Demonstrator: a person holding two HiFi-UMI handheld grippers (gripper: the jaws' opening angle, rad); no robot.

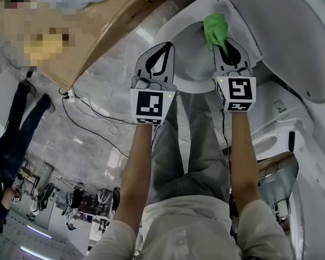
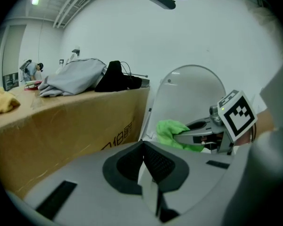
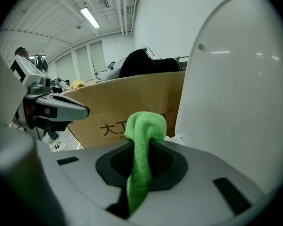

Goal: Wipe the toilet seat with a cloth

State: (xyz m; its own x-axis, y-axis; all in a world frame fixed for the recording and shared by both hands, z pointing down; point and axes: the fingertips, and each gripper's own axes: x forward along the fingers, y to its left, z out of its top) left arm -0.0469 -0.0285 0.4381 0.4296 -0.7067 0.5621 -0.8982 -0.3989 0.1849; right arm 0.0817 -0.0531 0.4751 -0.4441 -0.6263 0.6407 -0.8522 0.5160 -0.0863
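Observation:
The white toilet seat (image 1: 195, 86) lies below me with its lid (image 1: 292, 31) raised behind it. My right gripper (image 1: 225, 43) is shut on a green cloth (image 1: 216, 27), which bunches past the fingertips over the right side of the bowl. In the right gripper view the cloth (image 3: 144, 126) runs up between the jaws of the right gripper (image 3: 141, 147), beside the lid (image 3: 240, 93). My left gripper (image 1: 163, 47) hovers over the seat's left side, shut and holding nothing. In the left gripper view the jaws of the left gripper (image 2: 144, 147) meet; the cloth (image 2: 167, 128) shows beyond.
A big cardboard box (image 1: 92, 31) stands left of the toilet, with grey and black clothes (image 2: 75, 76) and a yellow rag (image 2: 2, 100) on top. Cables (image 1: 92, 118) trail over the marble floor. Another white fixture (image 1: 271, 140) sits at the right. The person's grey trousers (image 1: 189, 140) are beneath the grippers.

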